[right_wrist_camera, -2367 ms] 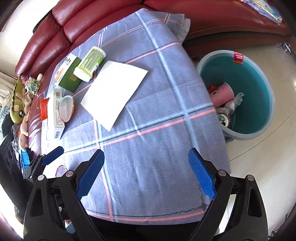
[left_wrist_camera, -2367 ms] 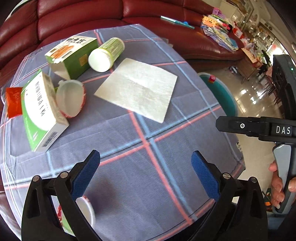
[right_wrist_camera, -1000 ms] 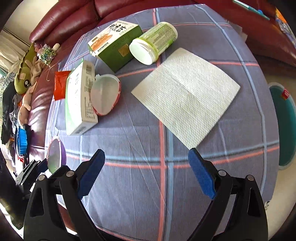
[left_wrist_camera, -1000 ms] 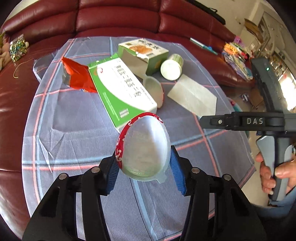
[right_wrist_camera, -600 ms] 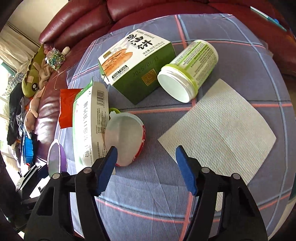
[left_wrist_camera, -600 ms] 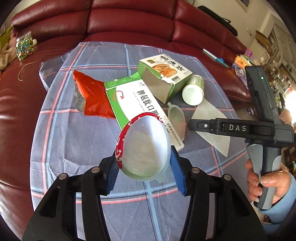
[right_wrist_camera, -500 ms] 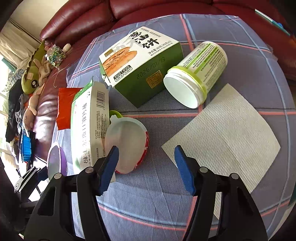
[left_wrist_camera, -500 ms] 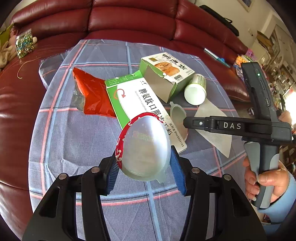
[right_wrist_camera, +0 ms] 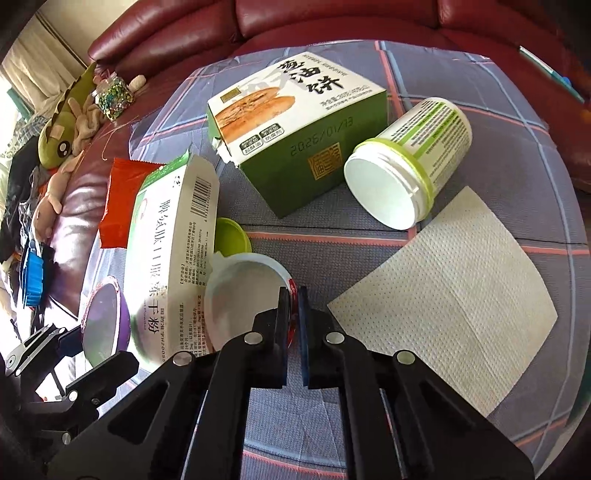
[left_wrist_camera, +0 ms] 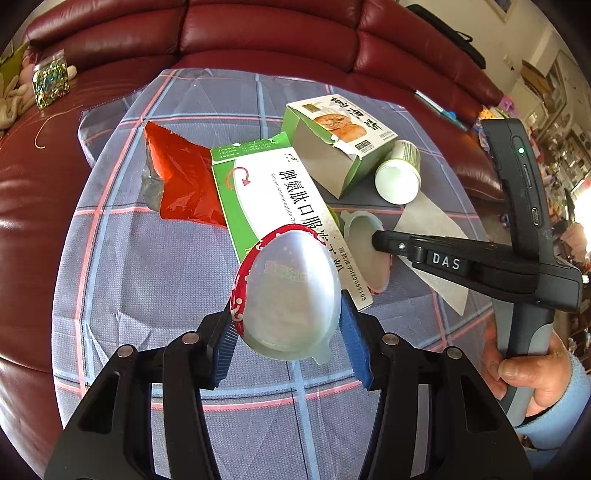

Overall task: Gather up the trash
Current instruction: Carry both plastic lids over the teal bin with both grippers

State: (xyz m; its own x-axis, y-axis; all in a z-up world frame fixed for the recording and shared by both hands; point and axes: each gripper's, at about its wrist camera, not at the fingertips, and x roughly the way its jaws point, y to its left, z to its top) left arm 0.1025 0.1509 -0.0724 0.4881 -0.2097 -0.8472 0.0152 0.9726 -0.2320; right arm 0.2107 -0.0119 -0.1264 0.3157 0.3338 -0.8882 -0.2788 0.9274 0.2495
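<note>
My left gripper (left_wrist_camera: 288, 328) is shut on a clear plastic cup with a red rim (left_wrist_camera: 290, 291), held above the checked tablecloth. My right gripper (right_wrist_camera: 293, 295) is shut on the red rim of a second plastic cup (right_wrist_camera: 240, 291) that lies on its side on the table; this cup also shows in the left wrist view (left_wrist_camera: 365, 247), with the right gripper (left_wrist_camera: 380, 242) at it. Beside it lie a green-and-white medicine box (right_wrist_camera: 166, 258), a green biscuit box (right_wrist_camera: 303, 136), a white jar with a green band (right_wrist_camera: 410, 162), a red wrapper (left_wrist_camera: 181, 181) and a paper napkin (right_wrist_camera: 447, 291).
A small green lid (right_wrist_camera: 231, 236) lies behind the second cup. A red leather sofa (left_wrist_camera: 258, 33) curves round the table. Soft toys (right_wrist_camera: 66, 122) and a glitter jar (left_wrist_camera: 50, 83) lie on the sofa at the left. The left gripper with its cup shows at the lower left of the right wrist view (right_wrist_camera: 103, 325).
My right gripper has moved in and closed on the rim of the second cup. My left gripper still holds its cup, which it picked up earlier.
</note>
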